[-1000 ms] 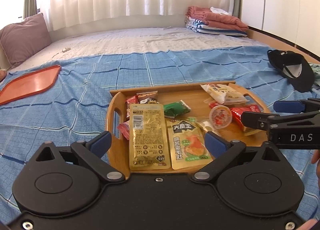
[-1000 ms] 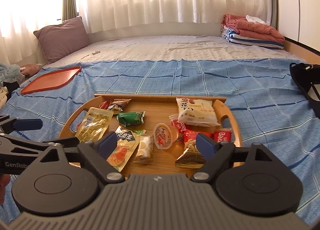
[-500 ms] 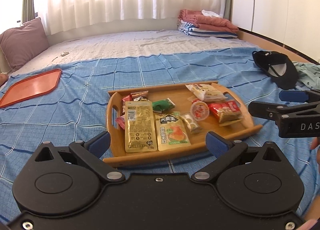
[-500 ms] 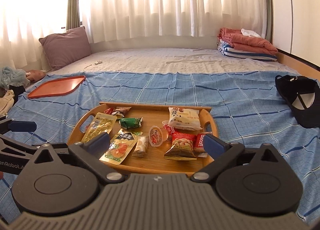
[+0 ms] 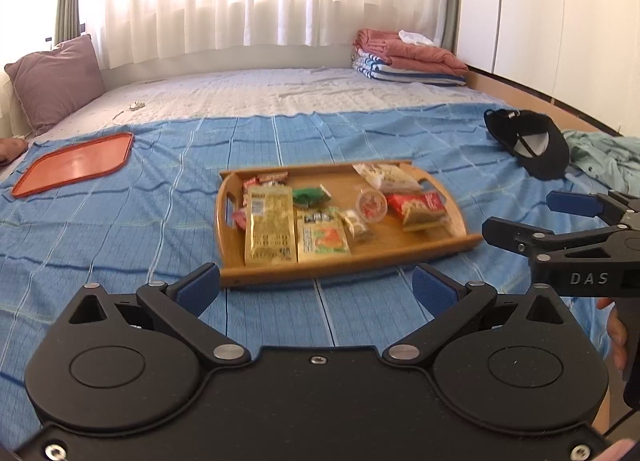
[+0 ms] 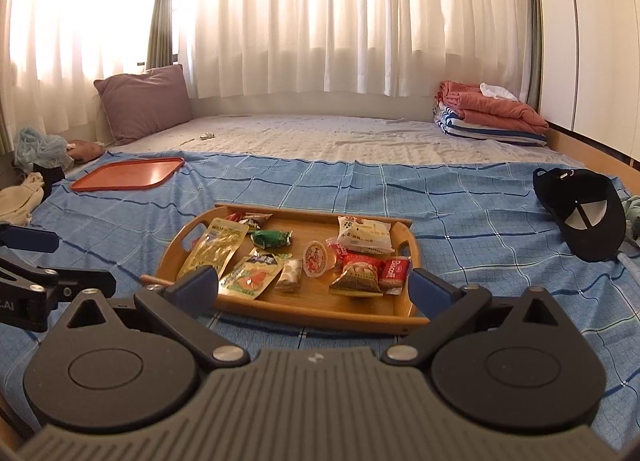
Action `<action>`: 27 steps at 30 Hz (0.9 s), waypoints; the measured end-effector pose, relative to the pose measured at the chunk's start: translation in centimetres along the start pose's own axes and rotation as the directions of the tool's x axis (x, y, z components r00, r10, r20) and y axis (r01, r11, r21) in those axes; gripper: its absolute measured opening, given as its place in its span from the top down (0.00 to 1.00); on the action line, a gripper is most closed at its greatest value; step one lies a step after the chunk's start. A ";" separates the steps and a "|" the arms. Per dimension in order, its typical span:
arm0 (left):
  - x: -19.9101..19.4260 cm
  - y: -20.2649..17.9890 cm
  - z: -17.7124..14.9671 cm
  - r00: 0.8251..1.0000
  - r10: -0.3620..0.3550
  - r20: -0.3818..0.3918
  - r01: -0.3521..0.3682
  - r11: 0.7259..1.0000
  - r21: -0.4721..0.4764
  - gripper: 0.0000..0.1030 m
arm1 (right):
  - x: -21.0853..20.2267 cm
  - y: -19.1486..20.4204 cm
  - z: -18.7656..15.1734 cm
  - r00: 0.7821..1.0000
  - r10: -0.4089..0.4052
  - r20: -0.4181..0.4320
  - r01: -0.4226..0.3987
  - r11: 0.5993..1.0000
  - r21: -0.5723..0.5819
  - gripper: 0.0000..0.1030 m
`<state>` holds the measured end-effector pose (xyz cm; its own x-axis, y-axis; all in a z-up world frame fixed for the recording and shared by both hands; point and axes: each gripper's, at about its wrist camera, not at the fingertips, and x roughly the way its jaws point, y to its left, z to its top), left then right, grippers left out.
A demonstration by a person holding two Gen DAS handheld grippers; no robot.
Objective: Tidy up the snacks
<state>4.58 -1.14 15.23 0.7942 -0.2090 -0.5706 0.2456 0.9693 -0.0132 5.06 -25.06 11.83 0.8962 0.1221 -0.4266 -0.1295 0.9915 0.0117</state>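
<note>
Hovering apart and empty, left claw (image 5: 316, 281) and right claw (image 6: 314, 287) faced snacks (image 6: 280, 257) lying on wooden tray (image 6: 320, 311); stage unclear.

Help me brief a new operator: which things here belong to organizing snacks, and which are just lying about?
Belongs to the job:
wooden tray
snack packets
jelly cup
orange tray

Lying about:
black cap
purple pillow
folded blankets
</note>
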 end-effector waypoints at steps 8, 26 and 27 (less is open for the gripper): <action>2.0 -0.7 -5.4 0.998 0.035 -0.047 -0.036 0.999 -0.027 0.00 | -0.1 0.3 -4.7 0.999 -0.035 -0.022 0.035 0.999 0.002 0.00; 9.4 -0.6 -12.1 0.987 0.128 -0.094 -0.132 0.991 -0.032 0.00 | 4.5 0.9 -13.1 0.979 -0.080 -0.186 0.075 0.997 -0.031 0.00; 9.5 -0.5 -12.1 0.988 0.125 -0.092 -0.130 0.991 -0.041 0.00 | 4.5 0.9 -13.2 0.979 -0.079 -0.186 0.076 0.997 -0.024 0.00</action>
<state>5.23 -2.02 -0.10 0.7640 -0.0729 -0.6410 0.1176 0.9927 0.0273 3.37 -24.24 -1.97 0.8092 0.0331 -0.5865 -0.0714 0.9966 -0.0422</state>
